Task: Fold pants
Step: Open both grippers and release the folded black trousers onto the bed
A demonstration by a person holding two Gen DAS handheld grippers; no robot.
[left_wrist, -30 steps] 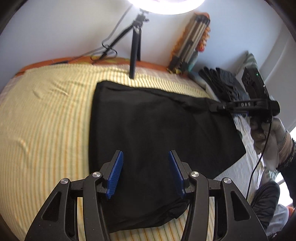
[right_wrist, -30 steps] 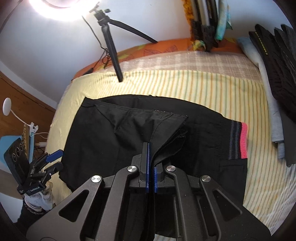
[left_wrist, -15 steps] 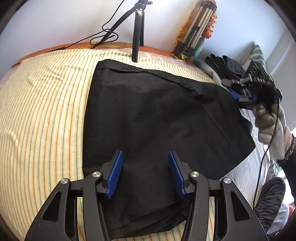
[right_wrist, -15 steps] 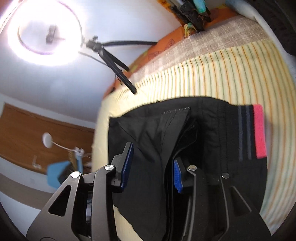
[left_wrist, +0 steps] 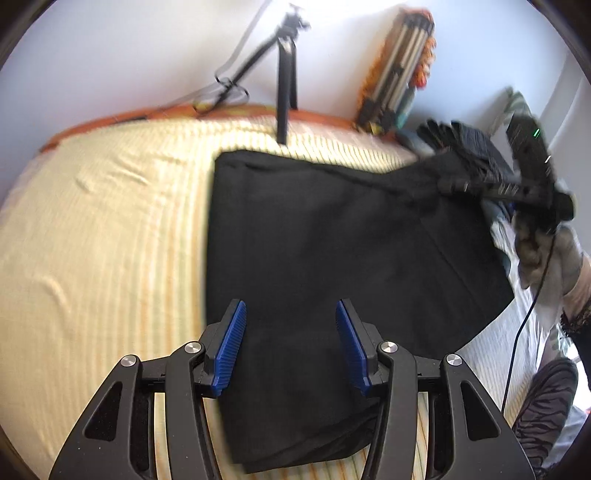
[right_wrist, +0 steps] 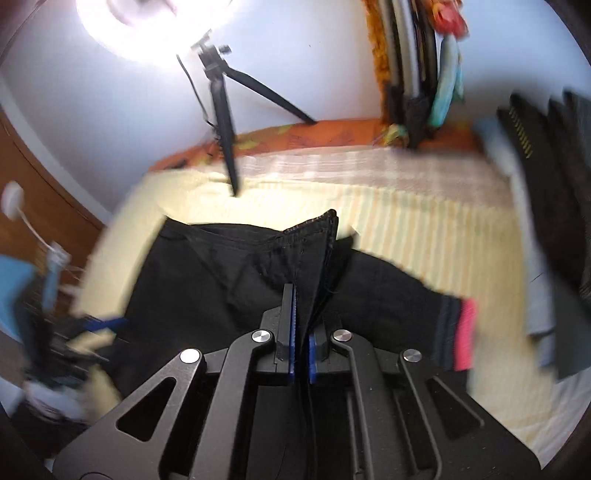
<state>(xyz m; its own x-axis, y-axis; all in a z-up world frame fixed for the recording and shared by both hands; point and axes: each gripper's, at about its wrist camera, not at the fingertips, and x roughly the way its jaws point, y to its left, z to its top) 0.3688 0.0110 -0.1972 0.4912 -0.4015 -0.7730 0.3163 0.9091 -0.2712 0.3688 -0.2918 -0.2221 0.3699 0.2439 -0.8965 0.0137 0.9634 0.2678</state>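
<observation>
Black pants [left_wrist: 332,240] lie spread on the yellow striped bedsheet [left_wrist: 92,240]. My left gripper [left_wrist: 290,306] hovers open over their near end, with nothing between its blue pads. My right gripper [right_wrist: 301,314] is shut on a folded edge of the pants [right_wrist: 221,288], and the cloth stands up between its pads. A pink and grey band [right_wrist: 465,332] marks the pants' right end. In the left wrist view the right gripper [left_wrist: 498,188] pinches the pants' far right corner, held by a gloved hand [left_wrist: 546,251].
A black tripod [left_wrist: 284,92] stands on the bed's far edge under a ring light [right_wrist: 147,22]. Dark folded clothes [right_wrist: 554,221] are stacked at the right. An orange cover [right_wrist: 295,140] runs along the wall. A cable [left_wrist: 517,350] hangs from the right gripper.
The right gripper opened half a second ago and is shut again on the pants' folded edge, which now stands higher. The left gripper stayed open over the near end.
</observation>
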